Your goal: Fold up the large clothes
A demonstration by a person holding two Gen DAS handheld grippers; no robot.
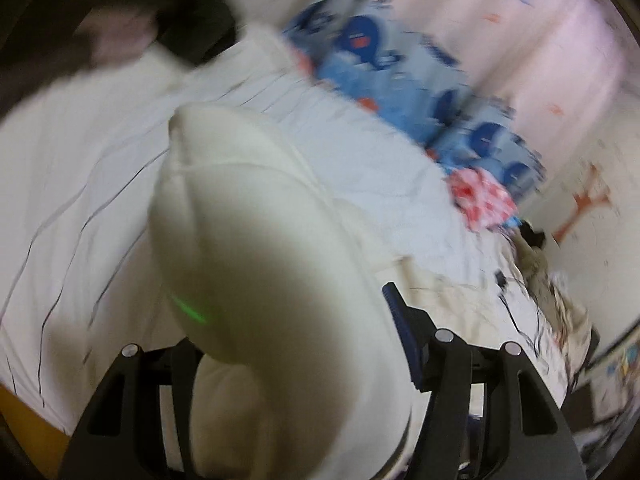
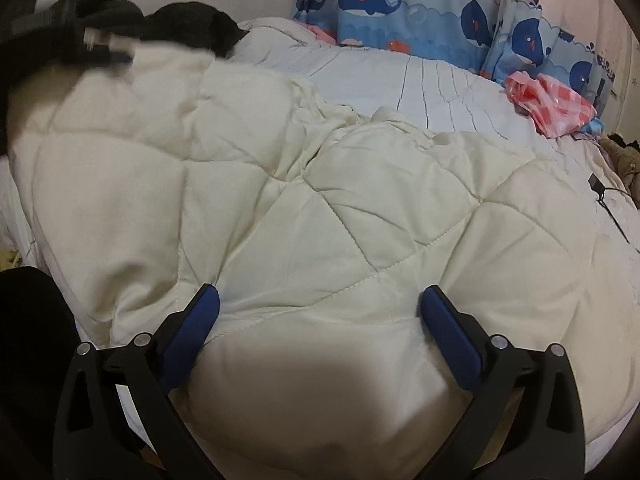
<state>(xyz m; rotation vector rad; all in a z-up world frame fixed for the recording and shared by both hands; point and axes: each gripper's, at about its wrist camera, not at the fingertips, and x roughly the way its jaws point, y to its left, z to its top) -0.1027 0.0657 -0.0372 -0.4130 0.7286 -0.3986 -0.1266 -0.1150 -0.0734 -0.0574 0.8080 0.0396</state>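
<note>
Left gripper (image 1: 304, 360) clamped on bunched corner of cream quilt (image 1: 256, 264), lifted, blurred. Right gripper (image 2: 320, 312) jaws wide apart, blue pads (image 2: 192, 328) resting on quilt spread over bed (image 2: 440, 80). Whale curtain (image 2: 400, 4) behind.

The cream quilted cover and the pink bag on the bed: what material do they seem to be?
Cream quilted cover: probably padded woven cloth, matte; stitched diamond seams puff softly. Pink bag: likely thin plastic film, its crumpled folds looking glossy.
</note>
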